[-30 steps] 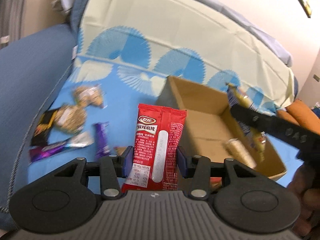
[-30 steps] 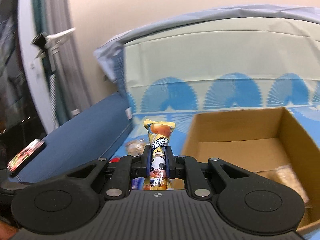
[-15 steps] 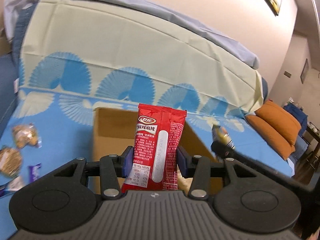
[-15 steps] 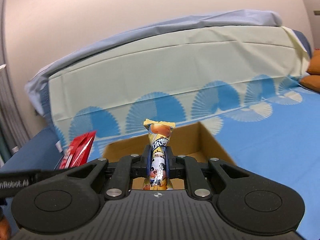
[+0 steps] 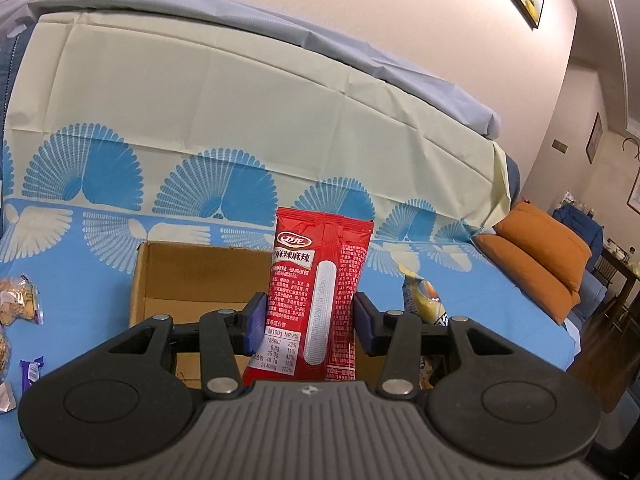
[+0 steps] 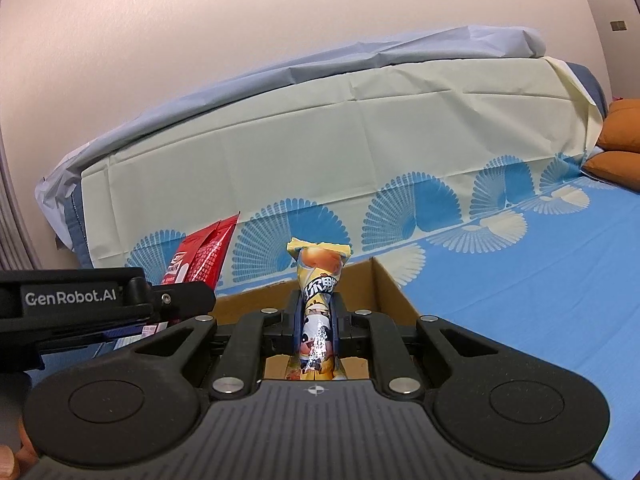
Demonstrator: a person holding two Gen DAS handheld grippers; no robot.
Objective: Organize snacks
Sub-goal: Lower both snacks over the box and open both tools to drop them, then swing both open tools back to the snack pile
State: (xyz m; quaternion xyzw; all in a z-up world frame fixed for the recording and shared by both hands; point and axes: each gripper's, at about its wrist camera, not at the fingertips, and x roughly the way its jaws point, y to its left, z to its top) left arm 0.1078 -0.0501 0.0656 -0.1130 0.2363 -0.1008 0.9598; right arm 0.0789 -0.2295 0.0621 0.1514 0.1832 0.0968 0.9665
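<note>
Left tool [image 5: 310, 322] pinching red packet [image 5: 320, 280], right tool [image 6: 316, 316] pinching yellow packet [image 6: 318, 280], loose snacks [image 5: 16, 300] (left view only)

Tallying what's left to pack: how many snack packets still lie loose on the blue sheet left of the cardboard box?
3 show at the left wrist view's edge: a biscuit packet, a purple wrapper, another biscuit packet mostly cut off. More may lie out of frame.

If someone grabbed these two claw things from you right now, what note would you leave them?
Left gripper: shut on the red packet, held upright.
Right gripper: shut on the yellow packet, also upright.
Both hover at the cardboard box on the blue cloth.
Done: two snacks picked up.
Left: drop both in the box, then collect the loose snacks lying left of it.
</note>
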